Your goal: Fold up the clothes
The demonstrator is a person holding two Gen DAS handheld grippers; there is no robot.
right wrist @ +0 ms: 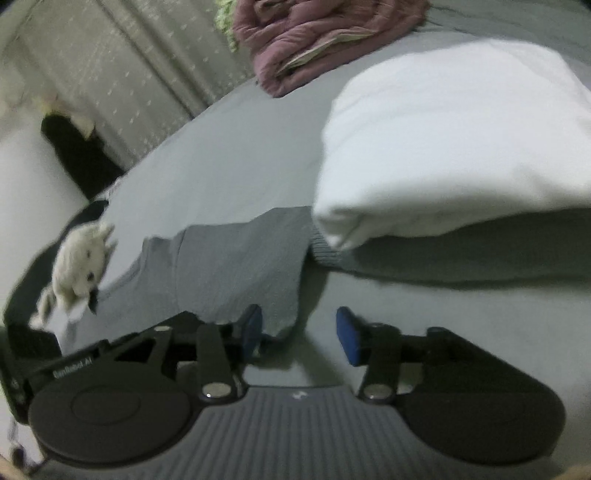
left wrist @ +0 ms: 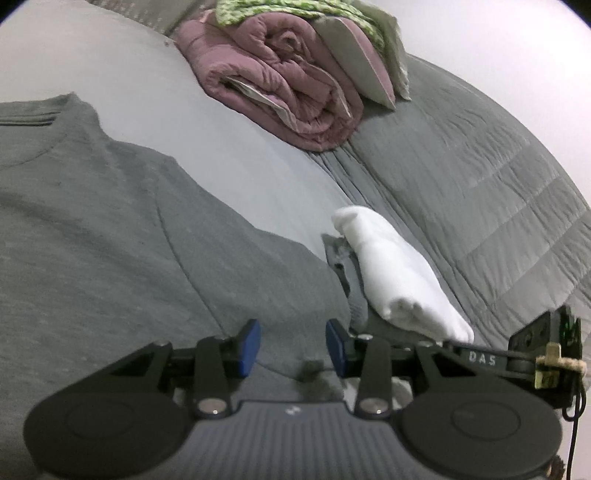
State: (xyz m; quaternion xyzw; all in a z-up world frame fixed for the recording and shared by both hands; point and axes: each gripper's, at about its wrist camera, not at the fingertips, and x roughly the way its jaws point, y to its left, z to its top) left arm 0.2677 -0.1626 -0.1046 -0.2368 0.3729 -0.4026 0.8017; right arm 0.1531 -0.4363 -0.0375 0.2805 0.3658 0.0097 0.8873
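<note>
Left gripper (left wrist: 293, 346): jaws are standing partly spread over the grey T-shirt (left wrist: 110, 229); a small tuft of grey fabric is sitting low between the blue pads (left wrist: 246, 345), and whether the pads are pressing on it cannot be told.
Right gripper (right wrist: 300, 334): jaws are standing spread; a grey sleeve edge (right wrist: 236, 266) is lying beside the left blue pad, with no cloth pinched between the pads.
Grey T-shirt: lying flat on the light grey bed sheet (left wrist: 229, 147), collar pointing away to the left.
White folded garment (left wrist: 399, 273): resting just right of the T-shirt, on the edge of the grey quilt (left wrist: 480, 192).
Stuffed toy (right wrist: 79, 266): lying at the left edge of the bed.
Mauve comforter (left wrist: 291, 88): sitting rolled at the far end of the bed.
Green patterned cloth (left wrist: 280, 9): lying on top of the comforter.
</note>
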